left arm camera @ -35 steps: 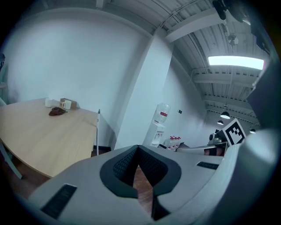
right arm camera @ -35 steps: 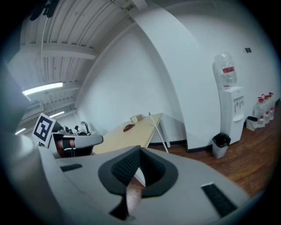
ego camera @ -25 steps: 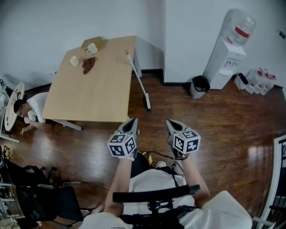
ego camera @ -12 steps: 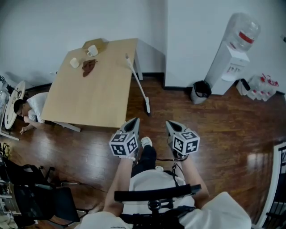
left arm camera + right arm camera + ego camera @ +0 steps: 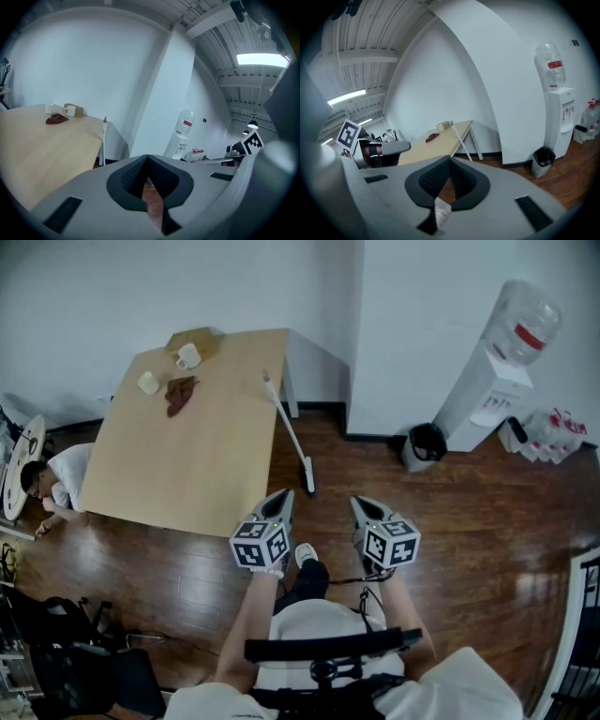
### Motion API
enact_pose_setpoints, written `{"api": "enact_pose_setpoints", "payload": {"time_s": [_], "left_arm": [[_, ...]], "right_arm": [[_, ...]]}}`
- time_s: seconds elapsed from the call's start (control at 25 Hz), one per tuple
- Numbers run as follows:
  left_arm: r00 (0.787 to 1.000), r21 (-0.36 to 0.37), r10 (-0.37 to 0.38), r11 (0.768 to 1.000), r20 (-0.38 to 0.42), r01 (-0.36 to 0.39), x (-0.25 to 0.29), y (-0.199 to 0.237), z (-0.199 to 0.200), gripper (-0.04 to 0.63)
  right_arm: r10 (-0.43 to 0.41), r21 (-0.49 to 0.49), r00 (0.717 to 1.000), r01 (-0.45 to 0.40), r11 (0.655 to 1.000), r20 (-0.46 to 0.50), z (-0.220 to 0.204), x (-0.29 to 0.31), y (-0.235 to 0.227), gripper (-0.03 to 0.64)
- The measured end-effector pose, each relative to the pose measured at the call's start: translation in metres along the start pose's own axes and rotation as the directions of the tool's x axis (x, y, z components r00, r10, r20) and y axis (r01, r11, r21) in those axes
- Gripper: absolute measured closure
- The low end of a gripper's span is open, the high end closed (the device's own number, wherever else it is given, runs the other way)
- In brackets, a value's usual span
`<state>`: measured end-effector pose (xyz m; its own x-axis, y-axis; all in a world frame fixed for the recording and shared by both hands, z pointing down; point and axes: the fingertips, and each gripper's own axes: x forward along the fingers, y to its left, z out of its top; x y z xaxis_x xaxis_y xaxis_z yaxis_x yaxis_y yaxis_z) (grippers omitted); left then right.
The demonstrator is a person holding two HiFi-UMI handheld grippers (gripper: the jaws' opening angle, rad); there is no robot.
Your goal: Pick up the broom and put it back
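The broom has a white handle and leans against the right edge of the wooden table, its head on the floor near the table's corner. My left gripper is shut and empty, held above the floor just short of the broom head. My right gripper is beside it, also shut and empty. In the left gripper view the broom stands left of the closed jaws of that gripper. The right gripper view shows the broom above its gripper.
Two mugs, a brown cloth and a cardboard box sit at the table's far end. A water dispenser, a black bin and bottles stand at the right wall. A person crouches at the left; black chairs are at the lower left.
Both grippers have moved forward together toward the table and the broom, which now lie closer in the head view. Their jaws stay shut.
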<state>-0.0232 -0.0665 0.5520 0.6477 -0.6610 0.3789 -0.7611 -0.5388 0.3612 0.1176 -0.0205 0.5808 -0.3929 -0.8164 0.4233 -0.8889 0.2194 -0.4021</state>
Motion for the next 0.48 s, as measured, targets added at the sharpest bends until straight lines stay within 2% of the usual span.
{"api": "enact_pose_setpoints", "payload": {"time_s": [0.48], "left_arm": [[0.999,-0.035,-0.02,0.999,0.043,0.022,0.079,0.091,0.086,0.606]], "right_arm": [[-0.047,-0.045,0.999,0.047,0.998,0.003,0.096,0.122,-0.024,0.609]]}}
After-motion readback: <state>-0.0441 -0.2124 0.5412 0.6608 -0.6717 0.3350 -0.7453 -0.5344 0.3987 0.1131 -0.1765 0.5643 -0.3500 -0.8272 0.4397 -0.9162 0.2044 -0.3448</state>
